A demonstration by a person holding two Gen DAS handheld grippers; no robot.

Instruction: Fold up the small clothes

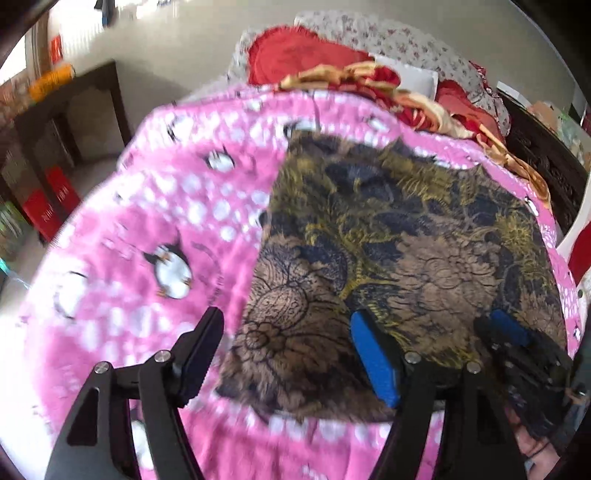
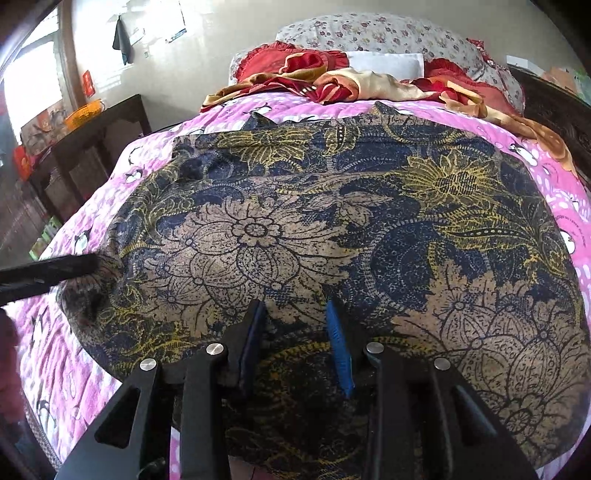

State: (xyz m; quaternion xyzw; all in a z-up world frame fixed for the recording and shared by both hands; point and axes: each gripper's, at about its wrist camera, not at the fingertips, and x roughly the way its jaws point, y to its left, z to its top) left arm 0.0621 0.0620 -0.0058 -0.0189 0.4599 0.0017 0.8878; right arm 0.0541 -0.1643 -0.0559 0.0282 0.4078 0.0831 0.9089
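Item: patterned cloth [image 2: 332, 229], dark blue with tan and yellow floral print. Location: spread across a pink penguin-print blanket [image 1: 147, 221] on the bed; the blanket shows on its left, far and right sides.

Left tool [image 1: 291, 350]: fingers wide apart, nothing between them. The left finger [image 1: 201, 347] hangs over bare pink blanket just beside the cloth's left edge; the blue-padded right finger [image 1: 373, 358] is over the cloth's near left corner. Contact with the fabric cannot be told, as the left wrist view is blurred. In the right wrist view this tool [image 2: 74, 267] enters from the left, its tip at the cloth's bunched left edge.

Right tool [image 2: 295, 343]: fingers partly open, gap narrower than the left tool's, over the near middle of the cloth. Whether fabric sits between the pads cannot be told. In the left wrist view it [image 1: 509, 332] appears at the cloth's near right part.

Surroundings: red and gold bedding [image 2: 332, 81] heaped at the far end of the bed, floral pillow [image 2: 388, 33] behind it, dark wooden cabinet [image 2: 92, 147] to the left, orange basket [image 2: 83, 112] on top of it.
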